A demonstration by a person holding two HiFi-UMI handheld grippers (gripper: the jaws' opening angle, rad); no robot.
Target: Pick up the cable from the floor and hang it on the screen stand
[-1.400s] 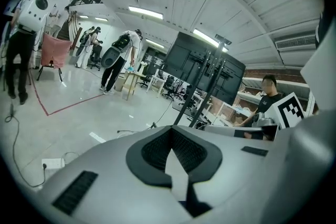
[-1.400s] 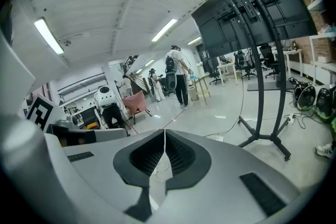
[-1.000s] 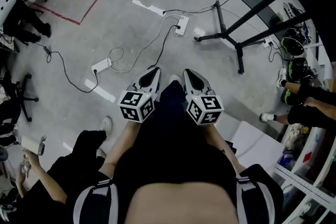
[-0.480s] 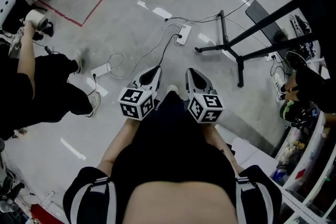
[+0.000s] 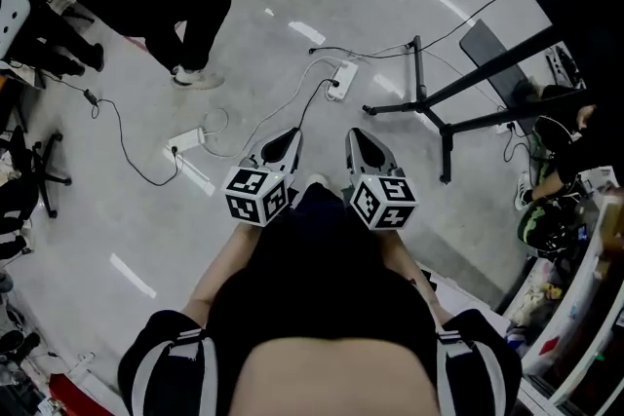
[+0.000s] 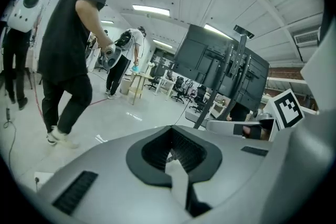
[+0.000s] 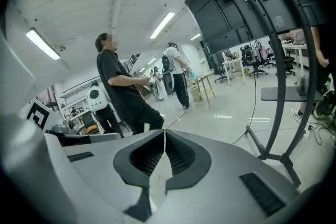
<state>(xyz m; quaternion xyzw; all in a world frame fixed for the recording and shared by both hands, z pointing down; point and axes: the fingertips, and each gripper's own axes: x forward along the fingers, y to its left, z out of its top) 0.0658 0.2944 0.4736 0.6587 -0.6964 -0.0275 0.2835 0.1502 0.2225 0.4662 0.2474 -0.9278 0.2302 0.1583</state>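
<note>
Cable (image 5: 310, 100), thin and black, lies on the floor just ahead of the tools, running up to a white oblong power strip (image 5: 339, 76). Other cords lie nearby, so which one is meant I cannot tell for sure. It looks light and limp. It should sag and trail when lifted, and a plugged end may drag its strip along. I judge a pinch on a slack stretch, clear of the plugs, to be the safest hold.

At the far left a bystander in dark trousers (image 5: 185, 0) stands on the smooth, glossy grey concrete floor (image 5: 107, 229). Next a second thin black cord (image 5: 125, 133) snakes to another white power strip (image 5: 185, 143), beside a looped white cord (image 5: 222, 120). The left tool (image 5: 290, 133) has its jaws together with nothing between them; the right tool (image 5: 356, 136) is likewise closed and empty. Further right is the black tubular screen stand (image 5: 429, 102), its legs spread on the floor, with clutter past it along the right edge.
</note>
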